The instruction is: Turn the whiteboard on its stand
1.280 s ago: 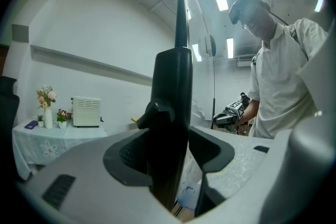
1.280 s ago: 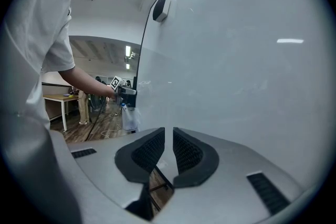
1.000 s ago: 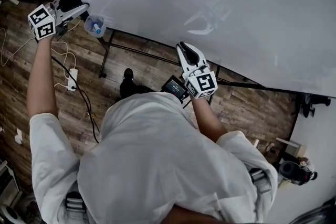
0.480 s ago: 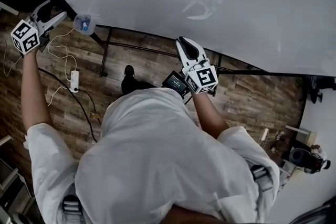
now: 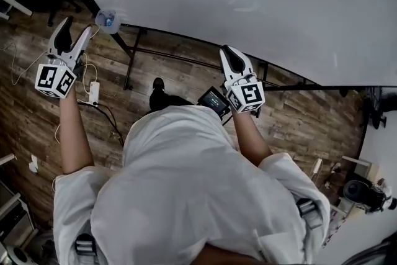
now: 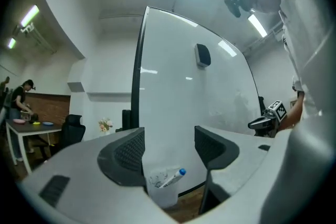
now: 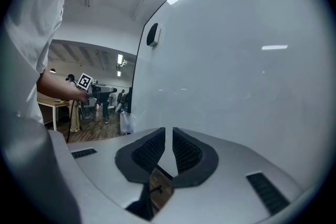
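The big whiteboard [image 5: 248,3] fills the top of the head view, over the black bars of its stand [image 5: 161,56]. My left gripper [image 5: 77,25] is open by the board's left corner, clear of the board. Its jaws have just been opening wide, then eased in slightly, with nothing between them. In the left gripper view the board [image 6: 194,97] stands upright beyond the spread jaws [image 6: 168,147], with a plastic cup [image 6: 164,189] holding a marker below it. My right gripper [image 5: 227,50] points at the board's lower edge, jaws nearly together and empty. In its view the board [image 7: 236,76] is close.
A clear cup [image 5: 107,19] hangs at the board's left corner. A power strip [image 5: 94,93] and cables lie on the wood floor at left. A black oval piece [image 6: 202,55] sticks to the board. A person stands at a table [image 6: 21,123] far left.
My left gripper was at the board's left edge, came off it and drew back toward me, jaws wider. The black piece on the board has left the head view. The right gripper hardly moved.
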Action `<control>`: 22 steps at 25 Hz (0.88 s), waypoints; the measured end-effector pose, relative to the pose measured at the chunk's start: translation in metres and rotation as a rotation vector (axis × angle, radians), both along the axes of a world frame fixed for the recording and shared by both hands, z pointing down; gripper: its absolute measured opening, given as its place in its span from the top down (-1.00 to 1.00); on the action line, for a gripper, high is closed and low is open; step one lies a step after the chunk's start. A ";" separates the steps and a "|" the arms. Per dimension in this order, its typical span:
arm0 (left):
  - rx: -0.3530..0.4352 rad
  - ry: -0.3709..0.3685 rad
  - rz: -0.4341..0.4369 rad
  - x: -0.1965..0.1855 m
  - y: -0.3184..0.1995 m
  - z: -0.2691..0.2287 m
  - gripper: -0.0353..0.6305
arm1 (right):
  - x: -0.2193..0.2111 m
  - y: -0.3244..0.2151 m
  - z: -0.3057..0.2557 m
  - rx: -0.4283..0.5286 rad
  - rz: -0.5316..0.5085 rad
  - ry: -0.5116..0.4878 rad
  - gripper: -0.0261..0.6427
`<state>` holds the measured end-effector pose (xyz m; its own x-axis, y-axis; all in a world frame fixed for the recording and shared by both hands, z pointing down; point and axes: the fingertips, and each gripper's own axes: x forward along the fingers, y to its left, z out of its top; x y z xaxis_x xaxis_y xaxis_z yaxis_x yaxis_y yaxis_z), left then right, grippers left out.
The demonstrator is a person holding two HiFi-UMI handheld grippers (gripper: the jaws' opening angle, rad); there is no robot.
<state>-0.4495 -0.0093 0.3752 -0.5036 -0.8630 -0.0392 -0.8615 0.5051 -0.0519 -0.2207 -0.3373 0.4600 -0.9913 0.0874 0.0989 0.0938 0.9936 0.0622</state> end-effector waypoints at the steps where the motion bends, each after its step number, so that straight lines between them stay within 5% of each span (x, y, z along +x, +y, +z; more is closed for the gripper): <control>1: 0.003 -0.006 -0.008 0.014 -0.004 -0.001 -0.02 | 0.007 0.000 -0.004 0.005 0.007 -0.009 0.80; 7: 0.072 0.037 0.000 0.080 -0.046 0.012 0.01 | 0.043 -0.003 -0.026 -0.018 0.050 -0.102 0.80; 13: 0.083 0.120 0.155 0.136 -0.102 0.038 0.25 | 0.107 -0.021 -0.039 -0.017 0.206 -0.154 0.81; 18: 0.042 0.104 0.257 0.183 -0.142 0.051 0.32 | 0.158 -0.033 -0.038 0.006 0.278 -0.154 0.86; 22: 0.046 0.071 0.333 0.218 -0.163 0.046 0.59 | 0.209 -0.037 -0.026 0.009 0.370 -0.129 0.87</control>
<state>-0.2316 -0.1725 0.4216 -0.1970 -0.9787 -0.0571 -0.9802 0.1956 0.0303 -0.0112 -0.3746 0.4344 -0.9601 -0.2783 -0.0294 -0.2796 0.9583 0.0588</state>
